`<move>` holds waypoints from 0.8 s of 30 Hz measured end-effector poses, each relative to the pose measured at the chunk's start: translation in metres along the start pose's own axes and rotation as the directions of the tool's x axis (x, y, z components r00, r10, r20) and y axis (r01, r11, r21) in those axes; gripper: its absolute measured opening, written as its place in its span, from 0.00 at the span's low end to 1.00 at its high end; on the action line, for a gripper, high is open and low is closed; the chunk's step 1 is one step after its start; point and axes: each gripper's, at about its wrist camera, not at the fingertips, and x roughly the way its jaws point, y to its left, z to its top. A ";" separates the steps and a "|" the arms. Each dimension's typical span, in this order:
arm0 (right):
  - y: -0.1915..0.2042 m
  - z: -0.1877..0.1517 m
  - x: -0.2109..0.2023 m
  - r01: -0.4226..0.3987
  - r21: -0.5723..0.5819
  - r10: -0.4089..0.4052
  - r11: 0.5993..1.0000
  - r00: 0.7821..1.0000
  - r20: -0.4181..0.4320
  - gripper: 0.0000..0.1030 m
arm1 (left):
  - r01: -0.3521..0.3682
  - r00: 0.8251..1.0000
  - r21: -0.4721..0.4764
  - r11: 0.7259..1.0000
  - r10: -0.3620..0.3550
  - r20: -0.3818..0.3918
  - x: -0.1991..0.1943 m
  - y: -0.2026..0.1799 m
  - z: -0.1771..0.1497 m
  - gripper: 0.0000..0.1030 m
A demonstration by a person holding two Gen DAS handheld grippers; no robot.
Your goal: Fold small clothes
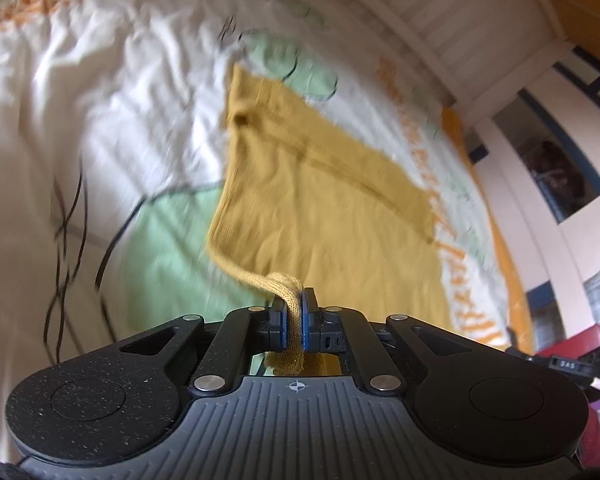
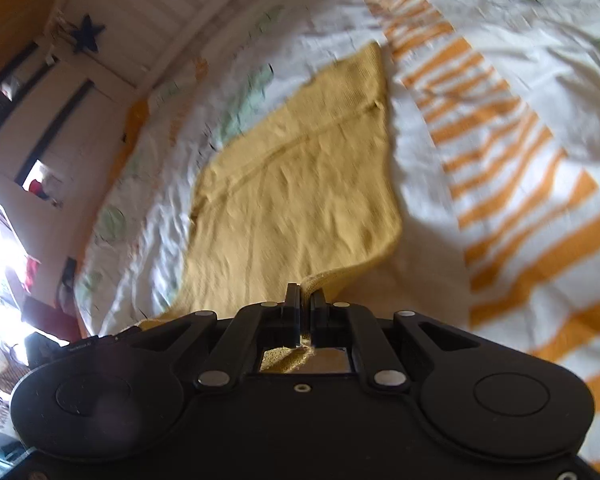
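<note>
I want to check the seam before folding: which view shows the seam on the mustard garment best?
The left wrist view: the seam runs less blurred across the mustard garment. The right wrist view shows it fainter.

The mustard-yellow knit garment (image 1: 324,188) (image 2: 296,200) lies spread mostly flat on the bed, its fabric faintly rippled, with a raised seam running diagonally across it. Its far end narrows toward a corner that points at the bed's far edge by the slatted board. The two near corners are lifted off the bed: one is bunched into a rolled strip, the other gathered in a thin fold, each pinched between jaws.
</note>
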 end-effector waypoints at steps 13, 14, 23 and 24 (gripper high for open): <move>0.004 0.097 0.038 -0.062 0.023 0.056 0.998 0.975 0.214 0.11 | 0.030 0.980 -0.004 1.000 -0.028 0.196 0.035 -0.017 0.109 0.04; 0.003 0.105 0.043 -0.062 0.023 0.056 0.998 0.973 0.225 0.11 | 0.026 0.979 -0.008 1.000 -0.024 0.204 0.040 -0.014 0.118 0.04; -0.016 0.164 0.116 -0.029 0.077 0.008 0.997 0.966 0.257 0.11 | 0.002 0.976 -0.070 0.998 0.013 0.216 0.104 0.001 0.170 0.04; -0.019 0.169 0.124 -0.022 0.085 0.000 0.996 0.967 0.256 0.11 | -0.001 0.977 -0.079 0.997 0.018 0.211 0.111 0.003 0.174 0.04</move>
